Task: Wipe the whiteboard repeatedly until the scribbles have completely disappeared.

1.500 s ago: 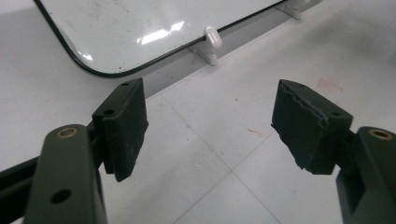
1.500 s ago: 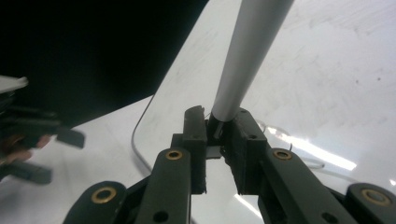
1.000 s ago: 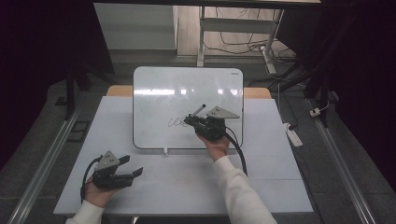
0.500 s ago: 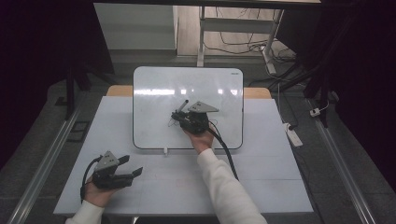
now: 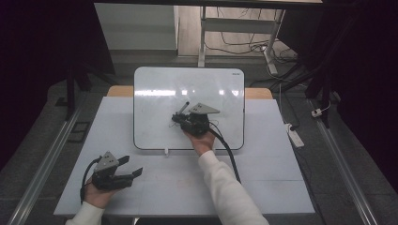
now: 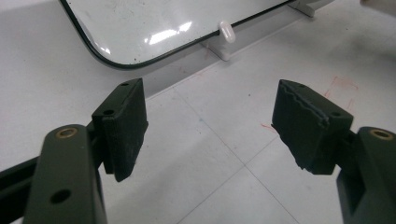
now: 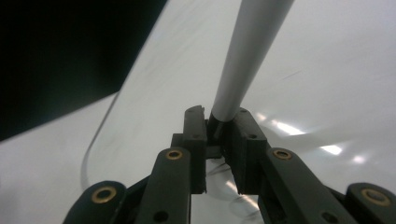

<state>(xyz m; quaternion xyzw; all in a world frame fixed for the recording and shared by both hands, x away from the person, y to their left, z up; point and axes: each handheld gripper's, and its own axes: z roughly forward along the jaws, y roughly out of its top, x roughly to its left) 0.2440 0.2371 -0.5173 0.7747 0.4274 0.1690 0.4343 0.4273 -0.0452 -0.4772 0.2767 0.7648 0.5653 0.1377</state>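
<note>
A whiteboard lies flat on the far half of the white table. My right gripper hovers over the board's middle, shut on a grey marker that sticks out past the jaws toward the far left. In the right gripper view the marker's barrel rises from between the closed pads, with dark pen strokes on the board under them. My left gripper rests near the table's front left, open and holding nothing. Its jaws point at the board's near corner.
A small white cap-like piece sits at the board's near edge, also seen as a white nub. A power strip lies on the floor to the right. Metal rails run along both sides of the table.
My right gripper has carried the marker leftward across the board, from right of its middle to about its centre. The left gripper has stayed where it was.
</note>
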